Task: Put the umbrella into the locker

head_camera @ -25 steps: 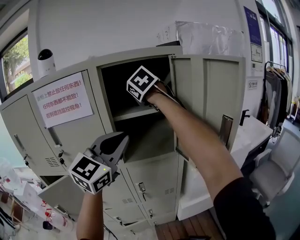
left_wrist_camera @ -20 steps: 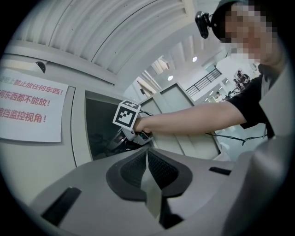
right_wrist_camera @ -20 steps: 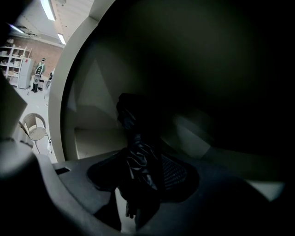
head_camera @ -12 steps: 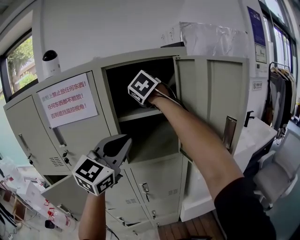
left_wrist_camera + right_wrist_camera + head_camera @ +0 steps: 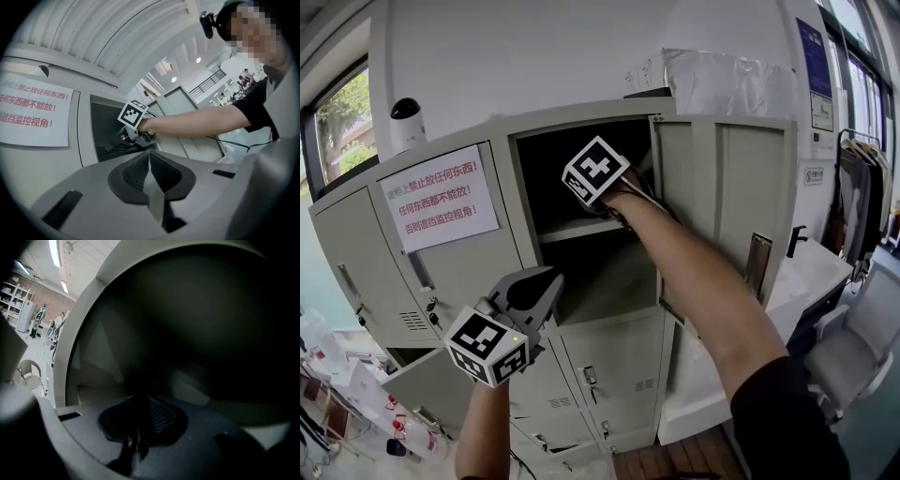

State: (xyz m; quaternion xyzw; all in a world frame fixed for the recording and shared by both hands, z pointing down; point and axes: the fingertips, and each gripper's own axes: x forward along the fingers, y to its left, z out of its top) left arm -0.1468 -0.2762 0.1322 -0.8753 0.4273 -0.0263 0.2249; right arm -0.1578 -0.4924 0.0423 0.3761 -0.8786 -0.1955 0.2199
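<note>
1. Change: the right tool has just been closing. Its jaws are now narrow, almost together. I can make out nothing pinched between the pads. The slit reads dark, like the compartment behind it, so something thin there can't be ruled out.
2. The right arm is otherwise as in the earlier head views. It reaches into the top compartment of the locker, above the shelf, with the marker cube in much the same spot. The door stands open at right.
3. Umbrella: no clean sight of it. My best guess is the dark bundle the left gripper view shows lying inside the compartment, just below the right tool. I cannot tell whether the tool touches it.
4. Left tool: jaws together and empty. It is held on the near side, low and left of the open compartment, beside the neighbouring door with the paper notice. Unmoved.
5. Reading: jaws closing on apparently nothing, deep in the locker, suggest the release is already made and the umbrella is down on the shelf. If so, the placing is done or nearly done. What is left is drawing the right arm out clear of shelf and door, and perhaps swinging the door shut.
6. Risk: if a strap is caught in the slit, pulling back would drag the umbrella out with it.
</note>
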